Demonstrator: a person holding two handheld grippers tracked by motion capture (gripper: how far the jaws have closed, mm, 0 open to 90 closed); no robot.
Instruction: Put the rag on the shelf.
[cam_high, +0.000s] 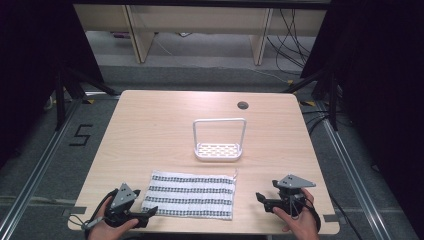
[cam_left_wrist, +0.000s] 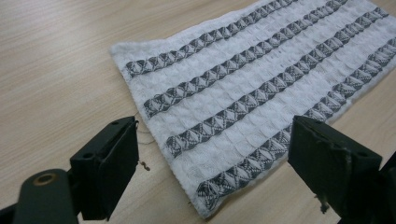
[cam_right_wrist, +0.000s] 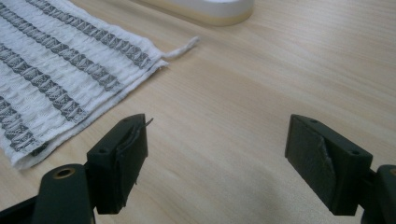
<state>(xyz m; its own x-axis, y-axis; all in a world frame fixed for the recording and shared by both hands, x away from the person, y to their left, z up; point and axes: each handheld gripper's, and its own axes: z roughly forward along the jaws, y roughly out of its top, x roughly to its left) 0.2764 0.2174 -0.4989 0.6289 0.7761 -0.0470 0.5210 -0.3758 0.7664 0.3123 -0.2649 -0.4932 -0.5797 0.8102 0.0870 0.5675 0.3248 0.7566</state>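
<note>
A white cloth (cam_high: 190, 195) with dark patterned stripes lies flat near the table's front edge. My left gripper (cam_high: 148, 213) sits at its front left corner, open, and the cloth (cam_left_wrist: 252, 88) corner lies between the jaws in the left gripper view. My right gripper (cam_high: 261, 199) rests to the right of the cloth, open, jaws over bare wood. The cloth (cam_right_wrist: 60, 79) and its loose white loop (cam_right_wrist: 184, 48) lie ahead and to the left in the right gripper view. A white rack (cam_high: 219, 151) with a tall handle stands behind the cloth.
The wooden table (cam_high: 150, 130) has a round cable hole (cam_high: 243, 105) at the back right. The white rack's base (cam_right_wrist: 210, 9) shows at the top of the right gripper view. Dark curtains and floor rails flank the table.
</note>
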